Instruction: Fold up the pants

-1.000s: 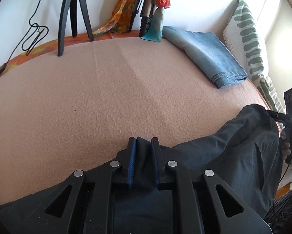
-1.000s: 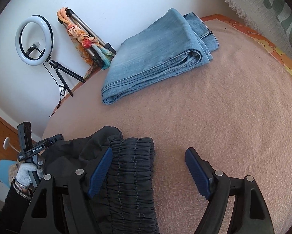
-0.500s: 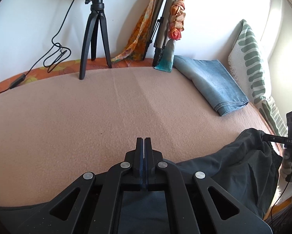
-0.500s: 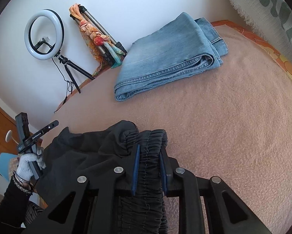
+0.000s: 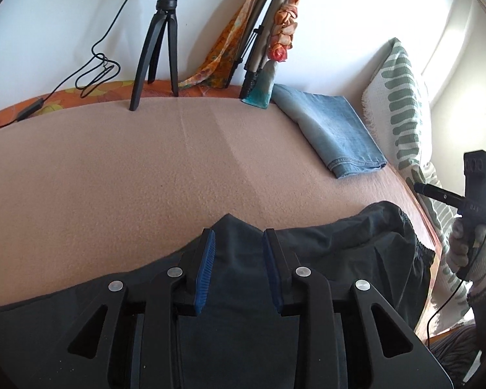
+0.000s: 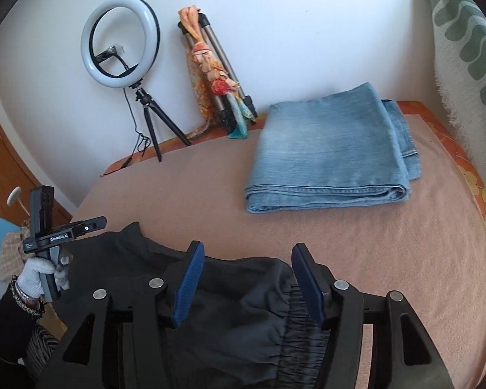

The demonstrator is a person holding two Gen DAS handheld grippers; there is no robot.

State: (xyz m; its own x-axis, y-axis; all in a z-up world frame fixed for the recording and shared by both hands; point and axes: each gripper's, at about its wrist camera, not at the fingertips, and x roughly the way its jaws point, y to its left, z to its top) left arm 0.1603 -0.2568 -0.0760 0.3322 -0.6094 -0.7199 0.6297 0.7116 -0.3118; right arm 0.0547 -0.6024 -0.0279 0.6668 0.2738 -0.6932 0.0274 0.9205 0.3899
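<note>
White wall backs the bed (image 6: 405,227), which is covered by a salmon-pink blanket. A ring light on a black tripod (image 6: 121,42) and a folded tripod wrapped in an orange scarf (image 6: 210,74) stand along its far edge. Folded blue jeans (image 6: 330,152) lie near the far right corner, beside a green-patterned cushion (image 5: 401,103).

The black pants (image 6: 236,311) you are folding lie bunched at the near edge, with the elastic waistband under your right side.

Your left gripper (image 5: 238,262) points down at a slant over the dark cloth. Its jaws have just been opening and now stand a little apart; fabric lies between the blue pads (image 5: 205,269), but they do not press on it.

Your right gripper (image 6: 249,285) slants down likewise. Its jaws have just been opening too and stand wider, the pants below and between them, unclamped.

From the right wrist view your left hand (image 6: 41,275), in a white glove with a dark sleeve and bracelets, grips its handle upright at the near left corner. From the left wrist view your right hand (image 5: 466,246) holds its handle off the right edge.
</note>
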